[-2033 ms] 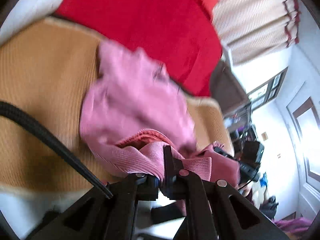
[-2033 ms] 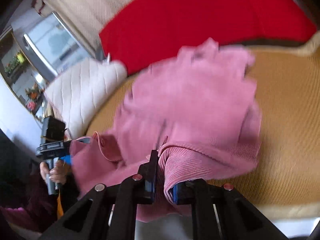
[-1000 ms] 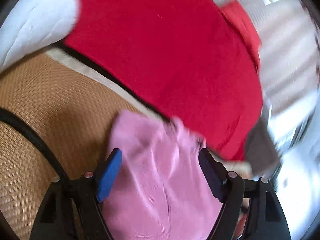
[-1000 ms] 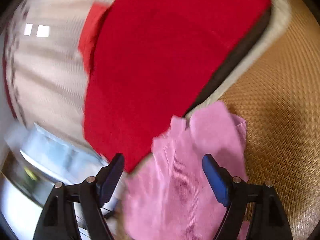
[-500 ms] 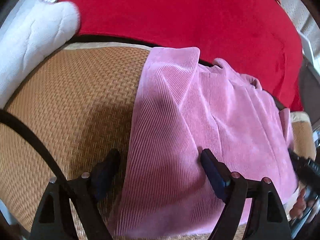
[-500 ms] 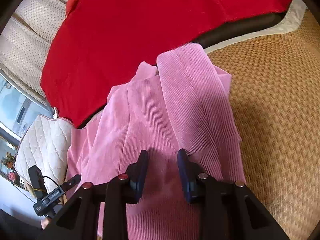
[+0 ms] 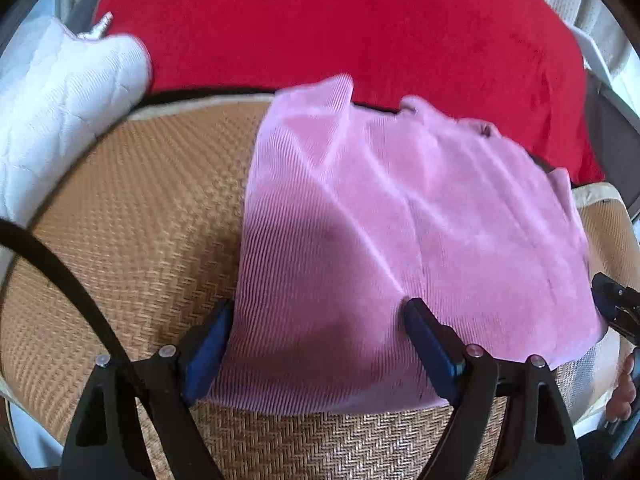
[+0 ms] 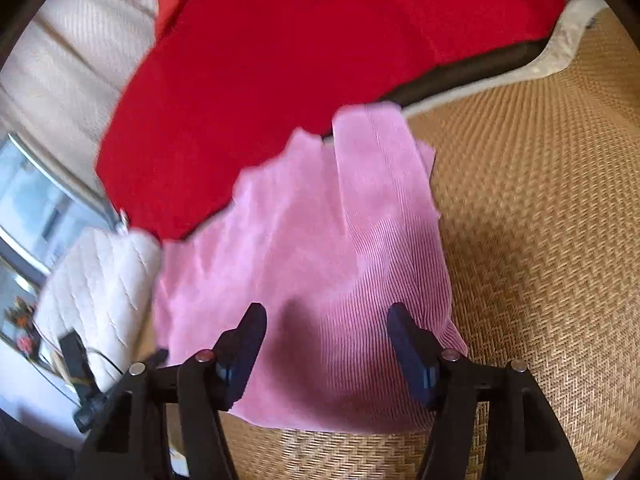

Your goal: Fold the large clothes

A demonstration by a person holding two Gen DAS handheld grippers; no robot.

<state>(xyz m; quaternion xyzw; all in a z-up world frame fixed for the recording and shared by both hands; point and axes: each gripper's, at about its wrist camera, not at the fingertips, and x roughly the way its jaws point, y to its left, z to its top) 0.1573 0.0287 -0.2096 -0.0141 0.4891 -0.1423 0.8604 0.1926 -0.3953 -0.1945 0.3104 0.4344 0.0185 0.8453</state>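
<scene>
- Two fisheye views show one pink corduroy garment lying folded and fairly flat on a woven straw mat.
- Left wrist view: the left gripper hangs over the near edge of the garment, and its jaws have just been opening further; they stand wide apart with the cloth lying below and between them, neither pad pinching it.
- The blue pad of its left finger sits right at the garment's left edge, where cloth meets mat; the right finger is over the cloth itself.
- Ahead of this gripper, past the far edge of the garment, a red blanket covers the background.
- Off to its left lies a white quilted cushion, and a black cable curves across the mat on that side.
- At its far right, part of a black handle and a few fingers of a hand show at the picture's border.
- Right wrist view: the right gripper has also just been opening its jaws; they are parted over the garment, released, with nothing pinched.
- The garment's near hem lies just under both of its fingers, the mat spreading away to its right.
- The red blanket lies ahead, and the quilted cushion off to its left.
</scene>
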